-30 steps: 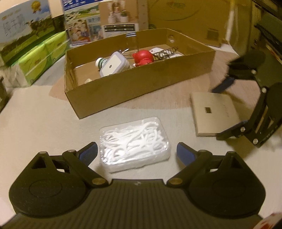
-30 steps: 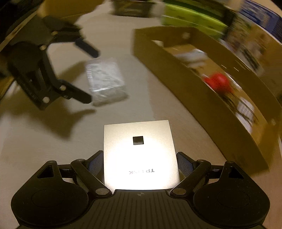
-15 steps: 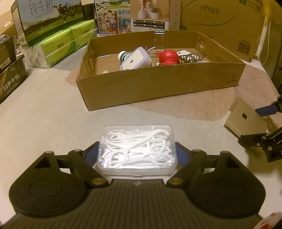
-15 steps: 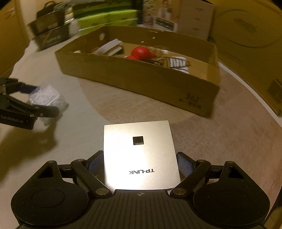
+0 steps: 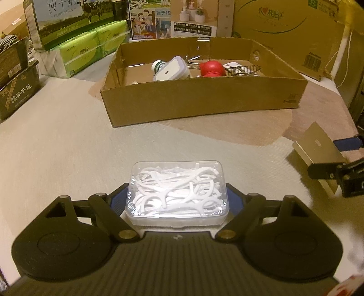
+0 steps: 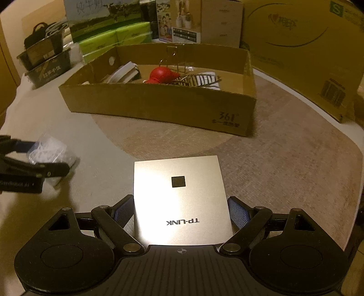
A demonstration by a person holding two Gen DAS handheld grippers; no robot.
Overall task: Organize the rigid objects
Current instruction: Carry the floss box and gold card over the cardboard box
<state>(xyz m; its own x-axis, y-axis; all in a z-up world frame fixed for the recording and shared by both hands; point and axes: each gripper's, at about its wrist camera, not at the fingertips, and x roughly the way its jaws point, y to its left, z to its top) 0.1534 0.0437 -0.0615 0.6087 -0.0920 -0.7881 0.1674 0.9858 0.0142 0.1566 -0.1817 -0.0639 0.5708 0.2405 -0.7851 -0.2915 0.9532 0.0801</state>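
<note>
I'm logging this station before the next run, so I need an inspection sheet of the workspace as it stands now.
Surface: pale textured cloth with a round brown mat under the box.
Job's things: clear plastic case of white floss picks; flat beige TP-LINK box; open cardboard box holding a red rounded toy, a white square-lidded container and a wire rack.
Clutter: nothing seen on the cloth.
Grippers: left tongs shut on the floss case; right tongs shut on the TP-LINK box.
Cables: thin cord at far right.
Surroundings: green tissue packs, milk carton box, large cartons.
</note>
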